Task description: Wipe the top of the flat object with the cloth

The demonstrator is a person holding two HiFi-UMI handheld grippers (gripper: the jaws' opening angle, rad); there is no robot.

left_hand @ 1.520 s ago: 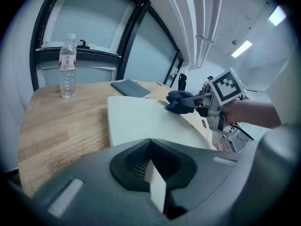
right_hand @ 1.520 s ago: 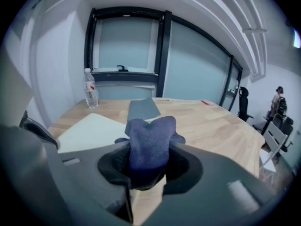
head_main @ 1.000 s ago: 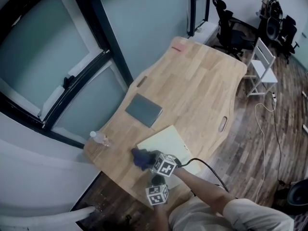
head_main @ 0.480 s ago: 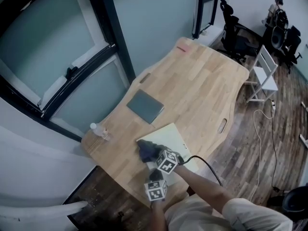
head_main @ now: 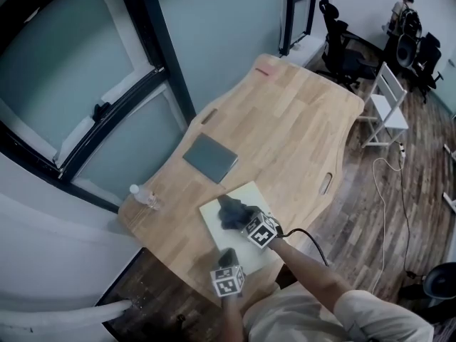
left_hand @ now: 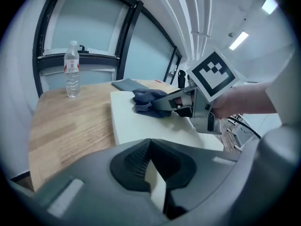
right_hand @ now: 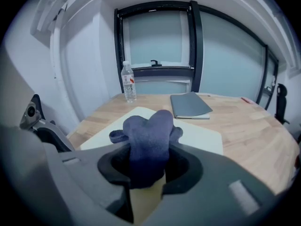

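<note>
Head view: on the counter (head_main: 299,134), at 6 o'clock, pale flat board (head_main: 215,228) with dark cloth (head_main: 229,211) bunched on its top; right hand-held gripper (head_main: 242,219) clamped on cloth; left hand-held gripper (head_main: 228,256) at board's near edge.
Left gripper view: jaws drawn together, gripping nothing; bottle (left_hand: 72,69) at 10 o'clock.
Right gripper view: jaws pinching cloth above board; grey notebook (right_hand: 190,105) at 1 o'clock.
</note>
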